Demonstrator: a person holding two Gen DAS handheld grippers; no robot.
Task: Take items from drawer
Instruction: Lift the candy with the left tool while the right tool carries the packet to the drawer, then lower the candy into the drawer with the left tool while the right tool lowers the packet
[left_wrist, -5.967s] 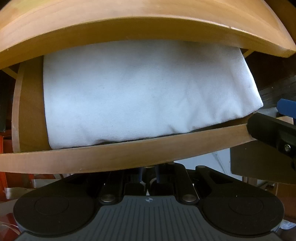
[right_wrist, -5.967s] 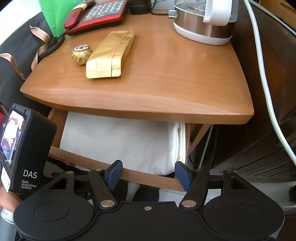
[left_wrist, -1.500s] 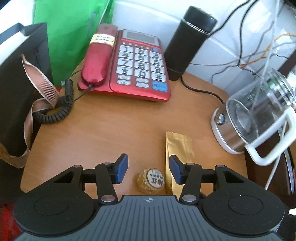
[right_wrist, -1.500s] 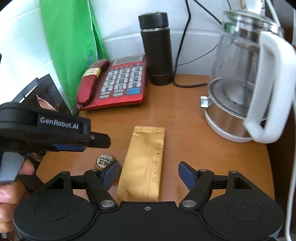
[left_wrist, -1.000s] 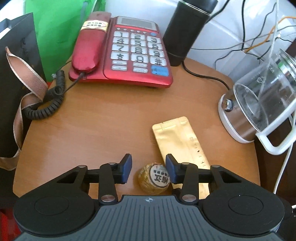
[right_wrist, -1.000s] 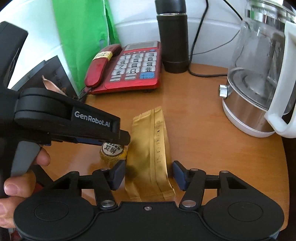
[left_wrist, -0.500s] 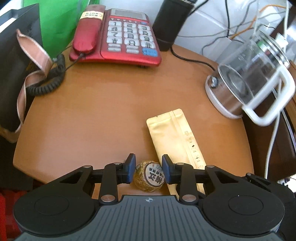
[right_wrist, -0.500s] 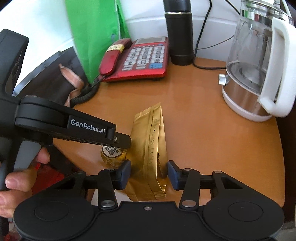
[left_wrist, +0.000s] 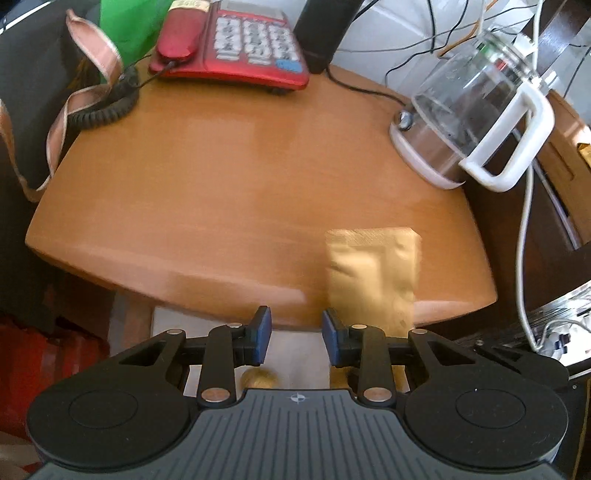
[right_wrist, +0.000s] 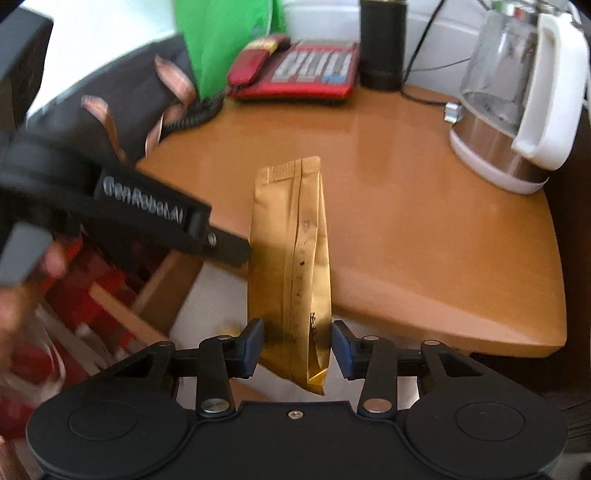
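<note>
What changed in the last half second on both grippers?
The right gripper has closed on the gold pouch and lifted it off the table. The left gripper pulled back; the gold ball now lies below its open jaws. Phone and kettle unmoved.

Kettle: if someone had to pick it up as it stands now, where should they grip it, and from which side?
Grip the upright bar of the white handle, closing across it, coming from the near right edge of the table. The handle loop sticks out toward that side with a clear gap behind it. The kettle has a glass body that looks too wide, round and smooth.
</note>
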